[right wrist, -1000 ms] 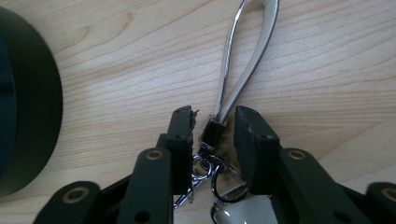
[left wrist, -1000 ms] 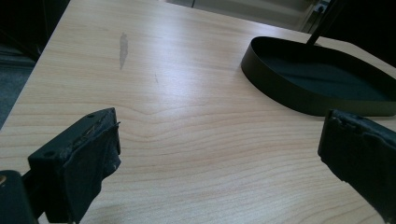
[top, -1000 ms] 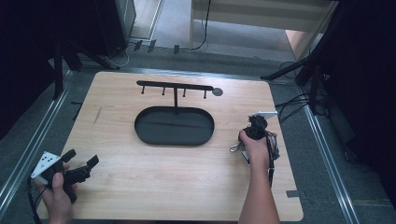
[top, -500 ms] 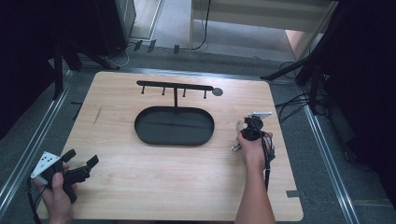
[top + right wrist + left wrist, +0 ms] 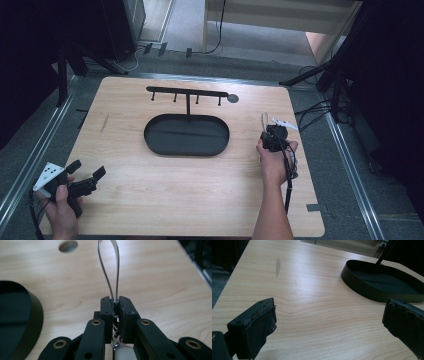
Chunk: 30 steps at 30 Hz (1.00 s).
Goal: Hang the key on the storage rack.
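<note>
My right gripper [image 5: 272,136] is at the table's right side, just right of the black oval tray [image 5: 186,135]. Its jaws are shut on a thin silver wire loop [image 5: 110,270], which rises from between the pads [image 5: 107,311] and points toward the far edge. Small dark beads hang under the jaws. That loop [image 5: 264,120] also shows faintly in the high view. A black rack with several hooks [image 5: 187,93] stands behind the tray. My left gripper [image 5: 87,168] is held open at the near left corner, with bare wood between its jaws [image 5: 329,312].
The wooden table [image 5: 150,200] has a round hole [image 5: 68,246] near the rack's right end. The tray wall [image 5: 382,282] lies ahead and to the right of the left gripper. Metal rails run along both table sides. Cables lie on the floor at the right.
The right hand has shifted and turned slightly, keeping the loop in its jaws. The left gripper has not moved.
</note>
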Tool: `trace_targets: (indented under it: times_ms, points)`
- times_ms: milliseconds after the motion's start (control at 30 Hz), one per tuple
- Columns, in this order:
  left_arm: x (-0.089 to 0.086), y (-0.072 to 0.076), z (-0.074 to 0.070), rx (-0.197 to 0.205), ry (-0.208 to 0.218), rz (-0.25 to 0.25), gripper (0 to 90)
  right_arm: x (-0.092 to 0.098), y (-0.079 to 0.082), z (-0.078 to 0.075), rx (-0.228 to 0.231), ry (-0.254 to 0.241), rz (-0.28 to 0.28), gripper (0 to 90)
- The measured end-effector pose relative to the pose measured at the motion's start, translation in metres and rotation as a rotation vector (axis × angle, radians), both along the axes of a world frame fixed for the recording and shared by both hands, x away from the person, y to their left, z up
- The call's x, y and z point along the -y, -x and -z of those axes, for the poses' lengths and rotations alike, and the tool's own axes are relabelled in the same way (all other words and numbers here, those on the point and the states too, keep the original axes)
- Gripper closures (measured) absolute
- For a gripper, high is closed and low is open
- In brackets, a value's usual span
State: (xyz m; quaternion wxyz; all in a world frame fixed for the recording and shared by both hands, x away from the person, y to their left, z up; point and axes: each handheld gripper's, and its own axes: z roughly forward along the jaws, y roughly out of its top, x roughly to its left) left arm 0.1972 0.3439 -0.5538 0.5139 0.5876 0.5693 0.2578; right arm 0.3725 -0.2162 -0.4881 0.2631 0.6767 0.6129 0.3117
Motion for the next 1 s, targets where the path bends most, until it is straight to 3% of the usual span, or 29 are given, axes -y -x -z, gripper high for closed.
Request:
trace_targets:
  times_ms: [33,100,133,167,300,567,667,833,1000]
  points:
    - [0.0,0.0,0.0,-0.001,0.001,0.001,0.0,-0.004,0.003,-0.005,0.074,0.024,-0.011,83.4]
    - [0.0,0.0,0.0,0.0,0.001,0.001,0.0,-0.006,0.005,-0.008,0.127,0.036,-0.021,83.4]
    - [0.0,0.0,0.0,0.0,0.001,0.001,0.0,-0.006,0.005,-0.008,0.127,0.036,-0.021,83.4]
    - [0.0,0.0,0.0,0.001,0.001,0.0,0.0,-0.01,0.008,-0.011,0.187,0.047,-0.022,83.4]
    - [0.0,0.0,0.0,0.001,0.001,0.0,0.0,-0.015,0.009,-0.014,0.259,0.051,-0.028,83.4]
    - [0.0,0.0,0.0,0.001,0.001,-0.002,0.0,-0.037,0.02,-0.027,0.43,-0.009,-0.059,83.4]
    - [0.0,0.0,0.0,0.001,0.001,-0.002,0.0,-0.041,0.023,-0.03,0.452,-0.009,-0.073,83.4]
    - [0.0,0.0,0.0,0.003,0.0,-0.002,0.0,-0.054,0.036,-0.039,0.528,-0.045,-0.104,83.4]
    - [0.0,0.0,0.0,0.002,0.0,-0.002,0.0,-0.064,0.044,-0.044,0.561,-0.048,-0.138,83.5]
